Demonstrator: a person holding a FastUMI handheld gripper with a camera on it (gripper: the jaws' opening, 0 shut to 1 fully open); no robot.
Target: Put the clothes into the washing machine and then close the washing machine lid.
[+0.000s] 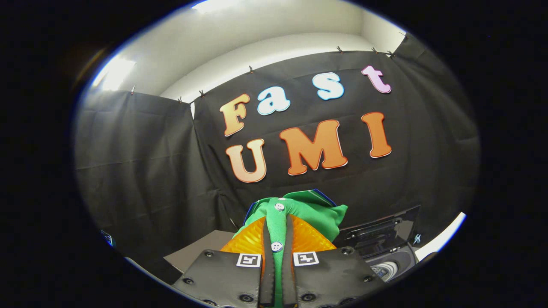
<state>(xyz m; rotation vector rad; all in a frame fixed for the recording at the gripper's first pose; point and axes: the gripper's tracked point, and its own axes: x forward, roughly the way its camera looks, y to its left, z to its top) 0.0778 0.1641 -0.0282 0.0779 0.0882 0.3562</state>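
Green buttoned garment [295, 211] clamped between fingers of gripper [278, 256], bunching just ahead of tips; washing machine [381, 244] beyond, right of fingers.

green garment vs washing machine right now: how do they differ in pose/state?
The green garment is soft, bunched and lifted, pinched between the gripper fingers by its buttoned strip; the washing machine is rigid and sits lower, beyond the fingers to one side. The garment is bright green with white buttons; the machine is dark and glossy. The garment is outside the machine, whose lid looks raised. Both stand before the black cloth wall.
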